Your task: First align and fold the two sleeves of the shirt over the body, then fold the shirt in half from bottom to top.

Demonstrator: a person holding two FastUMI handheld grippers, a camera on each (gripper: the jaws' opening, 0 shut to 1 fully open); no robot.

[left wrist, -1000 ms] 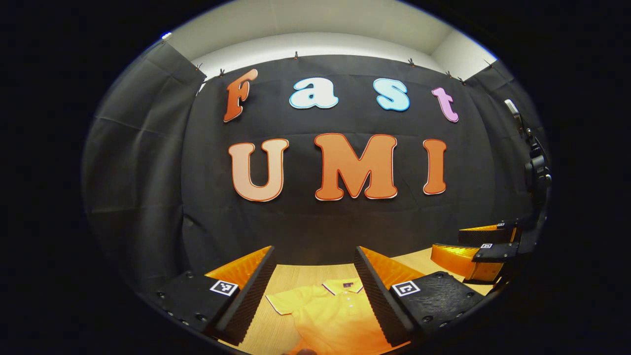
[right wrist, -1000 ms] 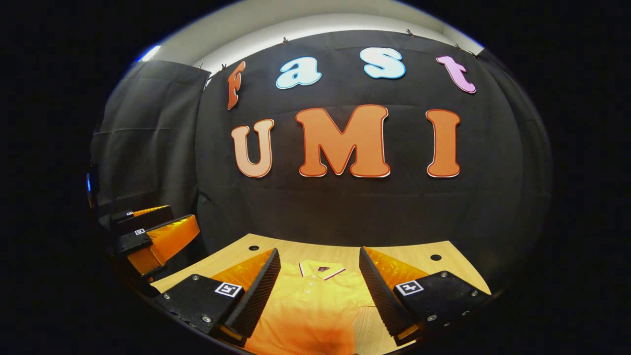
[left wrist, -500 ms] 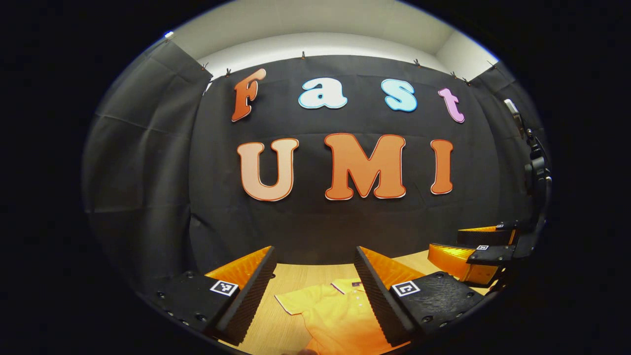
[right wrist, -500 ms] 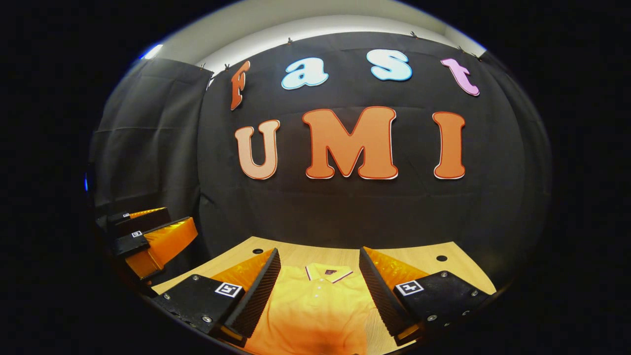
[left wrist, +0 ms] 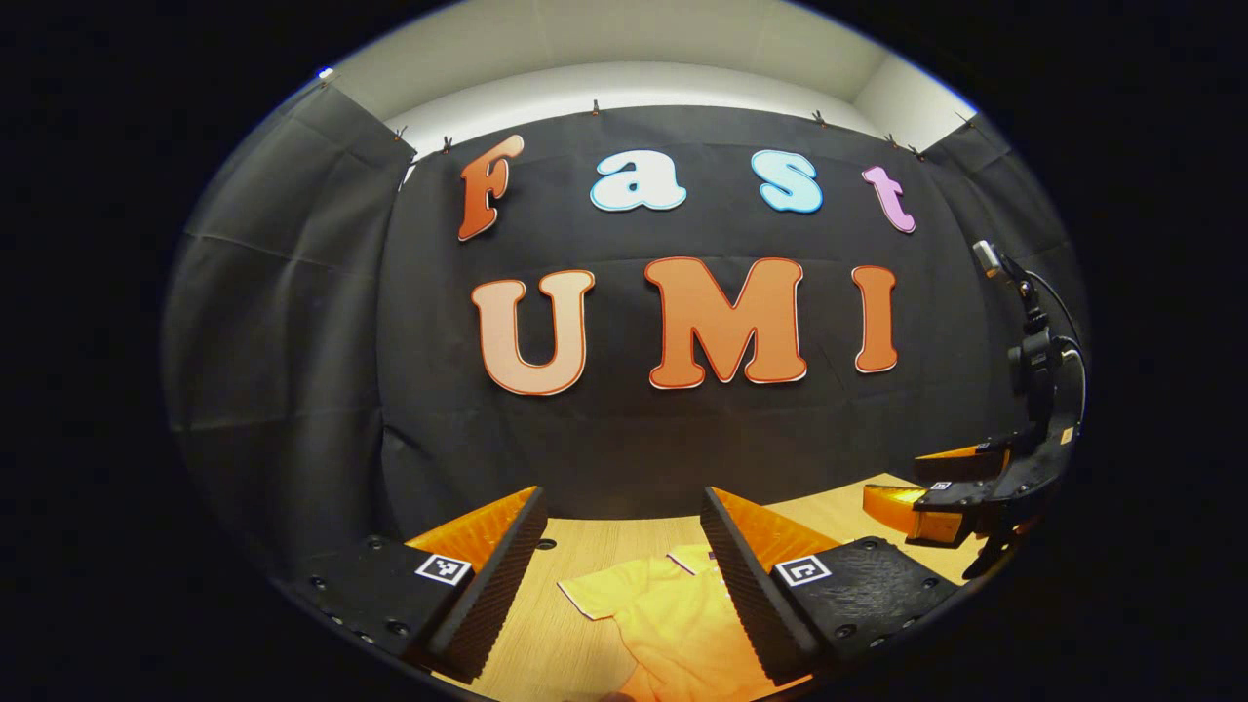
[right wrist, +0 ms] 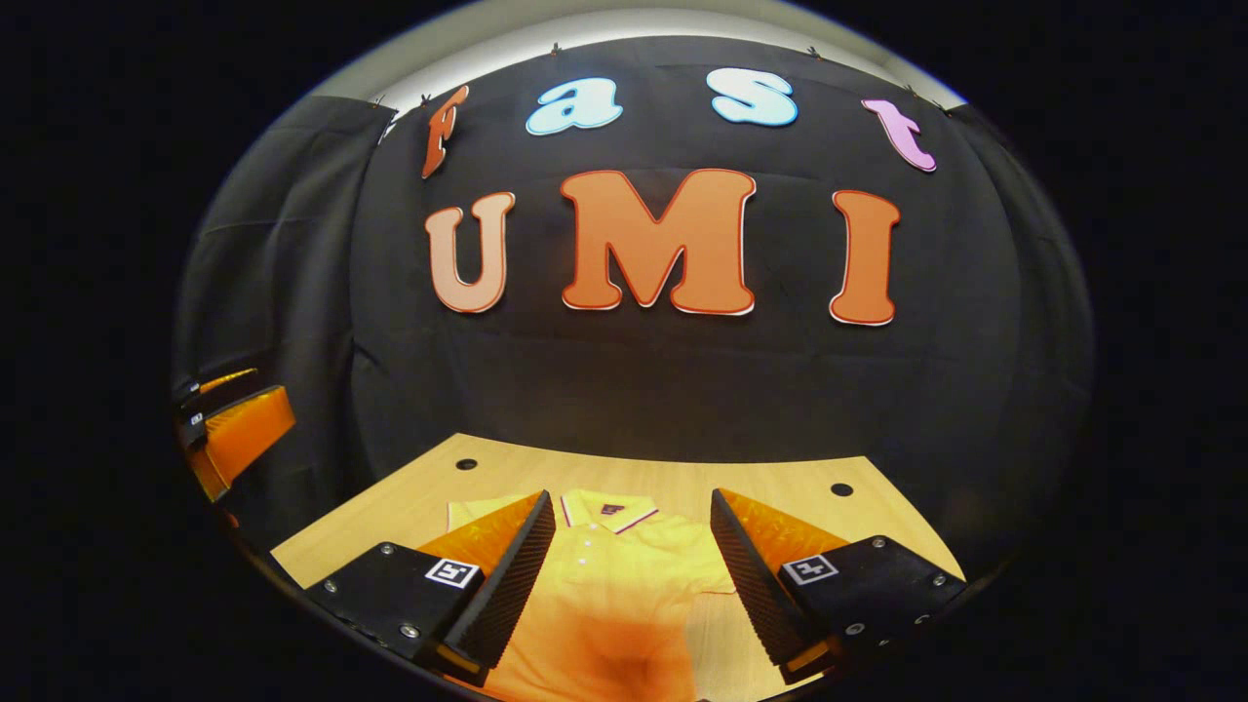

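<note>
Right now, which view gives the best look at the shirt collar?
The right gripper view: the collar sits between the open fingers of the right gripper, both flaps and the button placket visible. In the left gripper view the collar is partly hidden behind a finger of the left gripper.

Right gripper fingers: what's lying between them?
In the right gripper view, the yellow shirt on the wooden table shows between the open right gripper fingers, collar farthest.

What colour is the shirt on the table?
The shirt is yellow, with dark-and-white trim on the collar; the right gripper view shows it best.
</note>
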